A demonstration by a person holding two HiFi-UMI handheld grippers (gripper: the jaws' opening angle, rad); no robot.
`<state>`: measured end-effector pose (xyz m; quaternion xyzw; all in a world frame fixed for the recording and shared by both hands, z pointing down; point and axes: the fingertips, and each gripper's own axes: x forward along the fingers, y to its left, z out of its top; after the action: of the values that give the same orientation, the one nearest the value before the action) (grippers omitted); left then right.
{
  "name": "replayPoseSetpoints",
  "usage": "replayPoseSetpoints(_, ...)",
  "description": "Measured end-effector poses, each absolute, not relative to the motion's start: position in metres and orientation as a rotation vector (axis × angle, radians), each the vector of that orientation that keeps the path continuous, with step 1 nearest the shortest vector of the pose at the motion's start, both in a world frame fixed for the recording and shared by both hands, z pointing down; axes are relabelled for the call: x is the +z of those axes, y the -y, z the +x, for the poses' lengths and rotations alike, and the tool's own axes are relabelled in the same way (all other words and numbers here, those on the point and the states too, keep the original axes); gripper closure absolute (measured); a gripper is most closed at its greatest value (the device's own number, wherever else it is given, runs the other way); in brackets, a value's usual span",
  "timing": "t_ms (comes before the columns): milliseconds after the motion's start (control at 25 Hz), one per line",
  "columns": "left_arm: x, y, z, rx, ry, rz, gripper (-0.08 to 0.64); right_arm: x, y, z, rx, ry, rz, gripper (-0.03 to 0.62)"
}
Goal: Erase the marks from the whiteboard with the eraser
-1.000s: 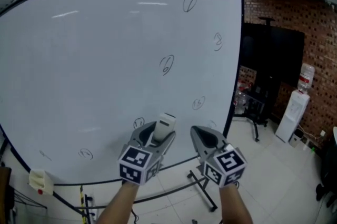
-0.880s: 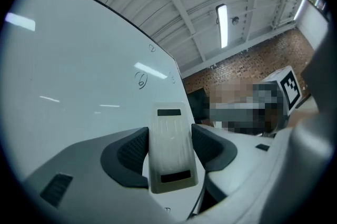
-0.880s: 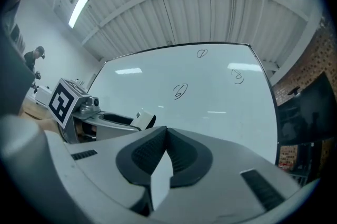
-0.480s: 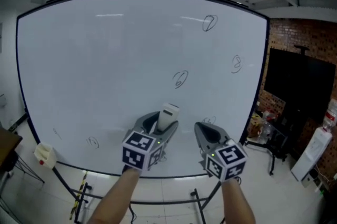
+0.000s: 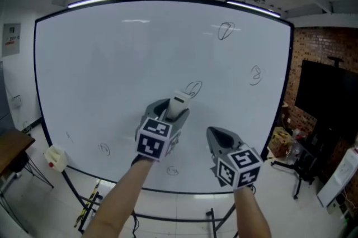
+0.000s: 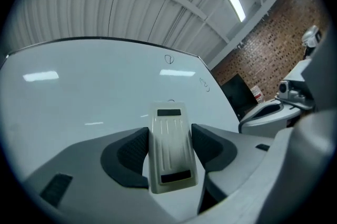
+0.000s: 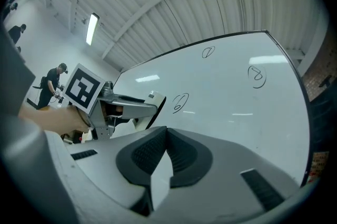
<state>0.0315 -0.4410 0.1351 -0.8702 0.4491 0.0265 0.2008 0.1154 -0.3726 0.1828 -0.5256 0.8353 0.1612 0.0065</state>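
A large whiteboard (image 5: 112, 75) fills the head view, with several small looped marks: one at the top (image 5: 225, 30), one at the right (image 5: 255, 75), one in the middle (image 5: 194, 87), and two low ones (image 5: 104, 148) (image 5: 172, 171). My left gripper (image 5: 170, 114) is shut on a white eraser (image 5: 179, 104) (image 6: 171, 146), whose far end is just below and left of the middle mark. My right gripper (image 5: 218, 139) (image 7: 166, 157) hangs lower right, jaws together, holding nothing. The right gripper view shows the middle mark (image 7: 180, 102) just past the eraser (image 7: 154, 99).
A small white box (image 5: 56, 157) sits at the board's lower left corner. The board stand's legs (image 5: 89, 206) reach onto the tiled floor. A brick wall, a dark screen (image 5: 327, 97) and a water dispenser (image 5: 344, 175) lie to the right. People (image 7: 52, 83) stand far off.
The view has tilted up and shifted left along the board. My left gripper with the eraser has risen toward the middle mark. The right gripper keeps its place lower right.
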Motion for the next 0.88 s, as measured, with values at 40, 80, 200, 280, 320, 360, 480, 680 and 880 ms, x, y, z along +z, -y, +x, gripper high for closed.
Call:
replayPoseSetpoints(40,0.128,0.442,0.030,0.071,-1.269,-2.406,0.299,0.184,0.372,0.116,0.497,-2.611,-1.638,0.600)
replayPoseSetpoints(80,0.120,0.443,0.030,0.066,-1.279,-2.383,0.299,0.184,0.371,0.117,0.489,-2.608,-1.630,0.600)
replayPoseSetpoints(200,0.093,0.455,0.031,0.041,-1.303,-2.315,0.299,0.181,0.375,0.120,0.472,-2.600,-1.615,0.600)
replayPoseSetpoints(280,0.079,0.466,0.031,0.020,-1.332,-2.265,0.299,0.182,0.379,0.123,0.459,-2.601,-1.612,0.600)
replayPoseSetpoints(320,0.075,0.469,0.030,0.013,-1.346,-2.243,0.299,0.184,0.380,0.124,0.453,-2.602,-1.612,0.600)
replayPoseSetpoints(360,0.071,0.472,0.030,0.008,-1.356,-2.228,0.299,0.185,0.380,0.124,0.448,-2.602,-1.613,0.600)
replayPoseSetpoints(480,0.064,0.476,0.031,0.007,-1.364,-2.221,0.299,0.187,0.381,0.129,0.447,-2.606,-1.617,0.600)
replayPoseSetpoints(680,0.061,0.479,0.036,-0.002,-1.390,-2.211,0.299,0.186,0.390,0.135,0.445,-2.623,-1.622,0.600)
replayPoseSetpoints(880,0.066,0.478,0.050,0.014,-1.395,-2.188,0.301,0.192,0.401,0.143,0.353,-2.628,-1.674,0.600)
